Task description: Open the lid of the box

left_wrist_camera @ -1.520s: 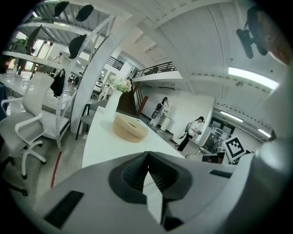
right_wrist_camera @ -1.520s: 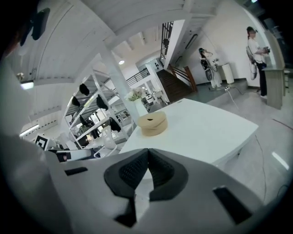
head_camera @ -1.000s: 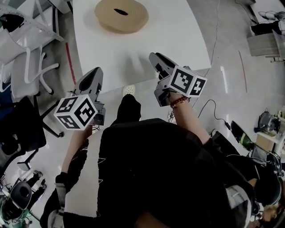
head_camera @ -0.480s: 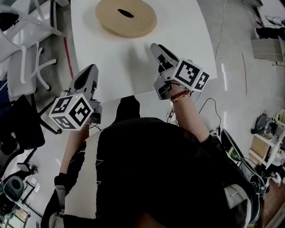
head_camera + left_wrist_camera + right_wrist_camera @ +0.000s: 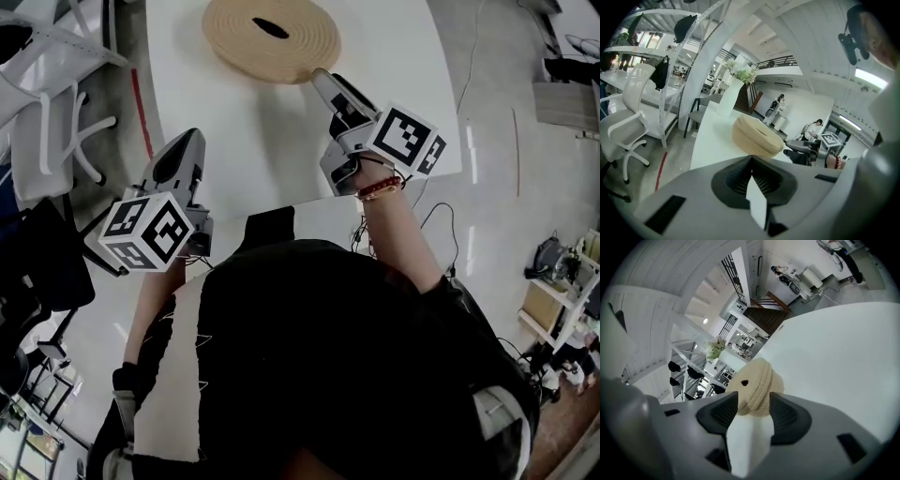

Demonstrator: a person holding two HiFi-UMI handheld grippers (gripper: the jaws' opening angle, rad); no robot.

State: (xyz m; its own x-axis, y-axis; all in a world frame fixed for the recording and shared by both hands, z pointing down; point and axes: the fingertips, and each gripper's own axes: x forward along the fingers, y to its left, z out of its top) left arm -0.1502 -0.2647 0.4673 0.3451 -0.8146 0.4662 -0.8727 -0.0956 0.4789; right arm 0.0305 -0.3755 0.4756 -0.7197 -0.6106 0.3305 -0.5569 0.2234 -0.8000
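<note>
Tan box (image 5: 271, 37) (lid on) sits at twelve o'clock; right gripper (image 5: 323, 80), jaws just spreading, empty, points at it; left gripper (image 5: 188, 139) is pinched together.

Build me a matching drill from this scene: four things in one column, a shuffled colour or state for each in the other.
Things:
1. left tool
2. right tool
3. round box
4. vase

Descriptions:
A. tan, woven
B. jaws apart
C. white, holding flowers
D. jaws together

Pairs: 1-D, 2-B, 3-A, 4-C.

The right tool's jaws have just been opening. Nothing is between them, and the round box lies just ahead.
</note>
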